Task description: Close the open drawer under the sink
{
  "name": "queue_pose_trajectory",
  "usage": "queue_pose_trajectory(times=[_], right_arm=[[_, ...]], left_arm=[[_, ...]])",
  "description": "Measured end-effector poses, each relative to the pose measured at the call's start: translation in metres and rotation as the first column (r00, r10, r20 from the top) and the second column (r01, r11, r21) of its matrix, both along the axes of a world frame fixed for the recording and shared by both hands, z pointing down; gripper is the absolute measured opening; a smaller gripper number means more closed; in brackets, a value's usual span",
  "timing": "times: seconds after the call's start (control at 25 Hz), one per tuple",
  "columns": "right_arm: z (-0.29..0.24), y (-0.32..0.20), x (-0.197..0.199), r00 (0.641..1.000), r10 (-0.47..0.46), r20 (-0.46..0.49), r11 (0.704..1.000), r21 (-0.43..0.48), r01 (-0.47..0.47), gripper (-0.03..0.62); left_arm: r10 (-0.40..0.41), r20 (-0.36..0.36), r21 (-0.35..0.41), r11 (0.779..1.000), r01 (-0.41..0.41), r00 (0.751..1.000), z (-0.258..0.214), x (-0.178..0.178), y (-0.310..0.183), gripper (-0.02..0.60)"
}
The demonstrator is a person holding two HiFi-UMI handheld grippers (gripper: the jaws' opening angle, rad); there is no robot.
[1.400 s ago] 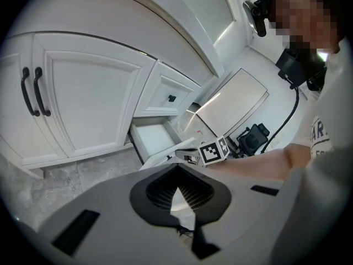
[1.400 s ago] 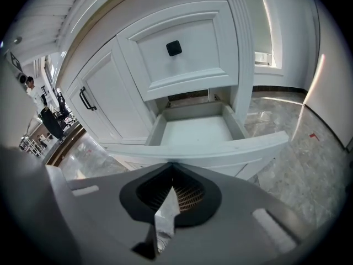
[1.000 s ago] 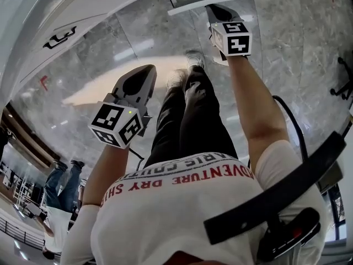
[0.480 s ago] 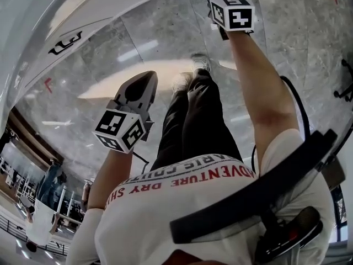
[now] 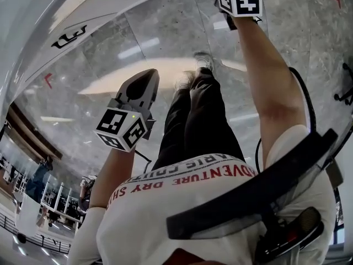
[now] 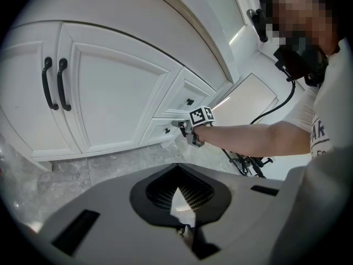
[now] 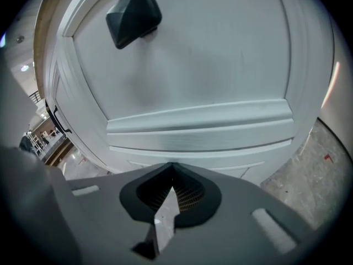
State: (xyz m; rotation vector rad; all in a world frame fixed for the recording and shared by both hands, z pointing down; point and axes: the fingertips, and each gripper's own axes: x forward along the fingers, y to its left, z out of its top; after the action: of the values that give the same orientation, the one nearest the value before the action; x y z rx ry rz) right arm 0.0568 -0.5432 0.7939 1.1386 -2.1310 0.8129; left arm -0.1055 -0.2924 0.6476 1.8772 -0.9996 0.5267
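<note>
Drawer [image 7: 193, 65], low in the white cabinet [image 6: 110, 93]: its lip has slid out of my head view as my right hand-held gripper [image 7: 168, 195], clenched and empty, pushed forward at its front, so I judge it nearly shut; left hand-held gripper [image 5: 140, 84], also clenched empty, hangs back.

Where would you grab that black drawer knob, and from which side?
Pinch the knob by two opposite sides, coming straight at the drawer front. It is the only part standing proud of the flat panel, and its faceted sides look grippable. The right gripper has its jaws together, so they would open first.
</note>
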Motion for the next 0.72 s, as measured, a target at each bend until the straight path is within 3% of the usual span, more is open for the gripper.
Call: queue_pose_trajectory(times=[0.16,0.28,0.48,0.56,0.72], right_arm=[[-0.013,0.022,-0.008,0.998,-0.03,0.064,0.999,-0.028,0.032,0.002],[-0.047,0.069,-0.021,0.987,-0.103,0.123,0.994,-0.032,0.108,0.002],[-0.161,0.209,-0.062,0.909,-0.297,0.292,0.94,-0.081,0.333,0.002],[-0.224,0.245,-0.066,0.893,-0.321,0.317,0.937,-0.033,0.349,0.002],[-0.341,0.304,-0.062,0.88,-0.327,0.344,0.943,0.057,0.328,0.002]], left_arm=[[0.002,-0.01,0.012,1.0,-0.002,1.0,-0.005,0.001,0.004,0.002],[0.023,-0.039,0.041,0.999,-0.021,0.999,-0.023,0.013,0.006,0.002],[0.097,-0.095,0.09,0.992,-0.088,0.991,-0.092,0.025,0.034,0.002],[0.177,-0.109,0.152,0.975,-0.16,0.978,-0.128,0.028,0.042,0.002],[0.319,-0.07,0.286,0.914,-0.287,0.945,-0.212,0.023,0.061,0.002]])
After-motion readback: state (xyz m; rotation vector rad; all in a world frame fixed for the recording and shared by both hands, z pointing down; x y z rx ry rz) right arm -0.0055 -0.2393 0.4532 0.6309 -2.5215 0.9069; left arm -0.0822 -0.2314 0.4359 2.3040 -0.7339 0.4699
